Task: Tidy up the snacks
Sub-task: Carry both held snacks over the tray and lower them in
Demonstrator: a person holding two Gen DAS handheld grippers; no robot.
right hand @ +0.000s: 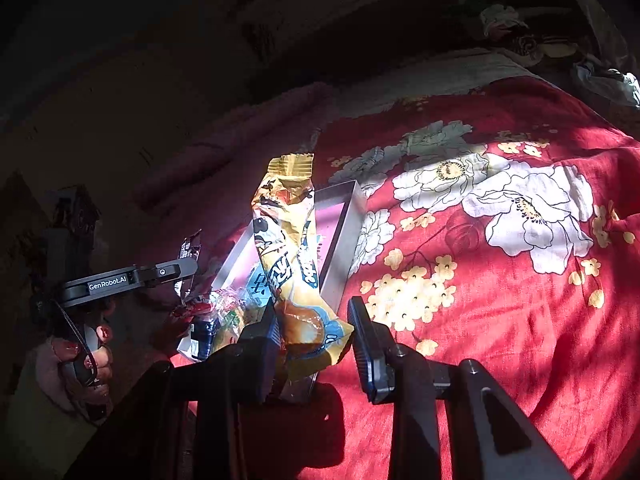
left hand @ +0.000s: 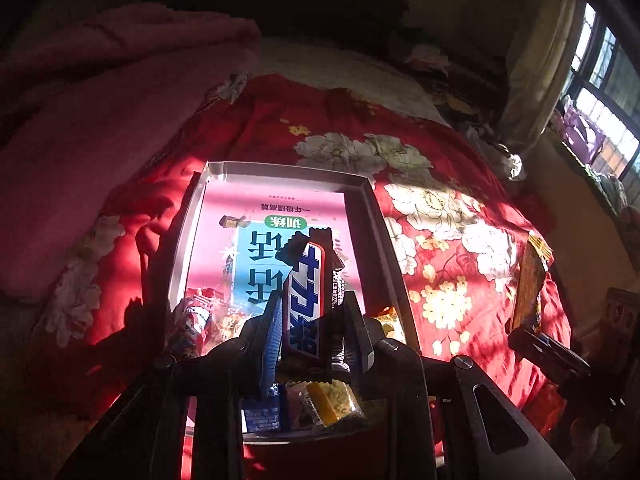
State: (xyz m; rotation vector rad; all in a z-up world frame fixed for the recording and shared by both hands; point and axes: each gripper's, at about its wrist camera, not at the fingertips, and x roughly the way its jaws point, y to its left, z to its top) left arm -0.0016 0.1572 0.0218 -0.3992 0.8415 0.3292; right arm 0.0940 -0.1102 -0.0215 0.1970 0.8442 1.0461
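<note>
- The left gripper [left hand: 310, 320] is clamped on a chocolate bar [left hand: 306, 292] in a glossy brown-and-white wrapper, held upright over the near end of the box [left hand: 280, 170].
- The right gripper [right hand: 316, 344] has a yellow snack packet [right hand: 292, 256] between its fingers. The left finger presses the crinkled foil, but the right finger seems to stand slightly off it, so I'd call the hold loose.
- The box is a shallow tray with thin grey walls and a pink printed floor. Small wrapped snacks [left hand: 320, 400] are heaped at its near end, and the far half is bare.
- My advice: lower the bar flat onto the bare floor and release low, since slick wrappers slide.
- The box sits on a soft red floral quilt [right hand: 500, 280] on the bed, so pressing down could tip it.
- The limp packet needs a firmer pinch before it is moved.
</note>
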